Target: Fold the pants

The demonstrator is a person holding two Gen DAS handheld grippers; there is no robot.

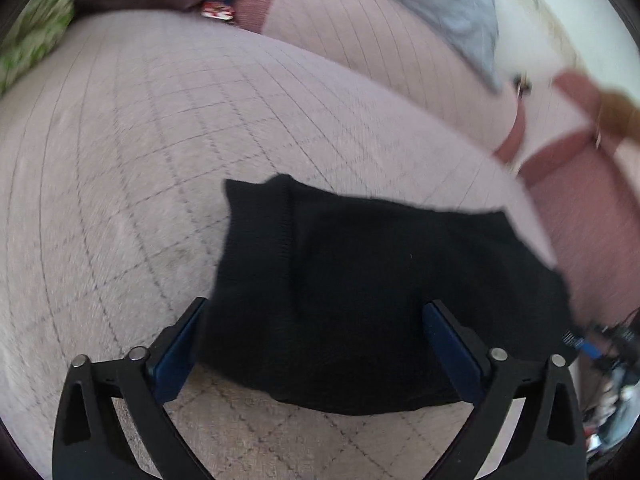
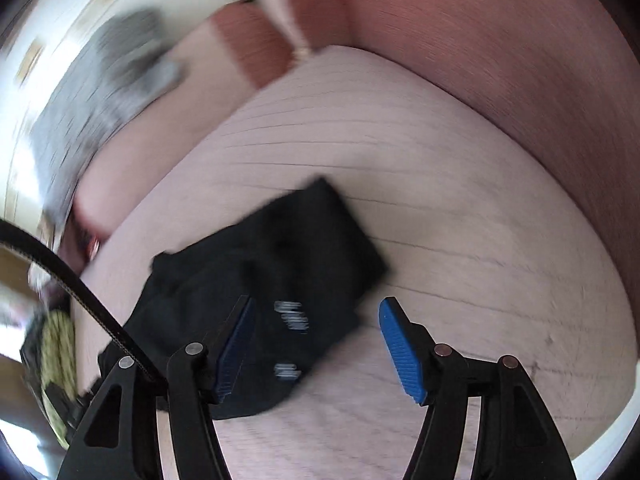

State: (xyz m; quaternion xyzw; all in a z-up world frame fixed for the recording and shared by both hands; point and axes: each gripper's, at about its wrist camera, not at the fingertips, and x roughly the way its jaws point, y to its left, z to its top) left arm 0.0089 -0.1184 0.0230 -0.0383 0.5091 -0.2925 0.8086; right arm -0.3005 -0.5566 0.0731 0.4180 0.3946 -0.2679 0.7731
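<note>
- Nearest the left wrist camera, the left gripper [image 1: 314, 312] is seen with its jaws spread wide; nothing is pinched between the blue pads [image 1: 176, 360], though the black cloth is straddled by them.
- In the right wrist view, the right gripper [image 2: 316, 320] is likewise held well open and empty, its left pad over the cloth and its right pad over bare cushion.
- Just beyond the fingertips the black pants [image 1: 360, 280] are found, already gathered into a compact, roughly rectangular bundle lying flat on the quilted sofa seat [image 1: 120, 160].
- The fabric is judged to be a soft, light knit: it is limp, no shape of its own is kept, and a ribbed band [image 1: 256, 232] is visible along one edge.
- White printed marks [image 2: 294, 316] are seen on the cloth in the right view; they are too blurred to be read.
- A hold is best taken at a corner or along the ribbed edge, all layers pinched together, since loose layers could slide apart when lifted.
- Little grip force is thought necessary; nothing is fragile.
- Farther off, a grey garment [image 1: 440, 8] is draped over the sofa back [image 1: 360, 40].
- A green patterned cushion [image 1: 36, 36] is made out at the far left.
</note>
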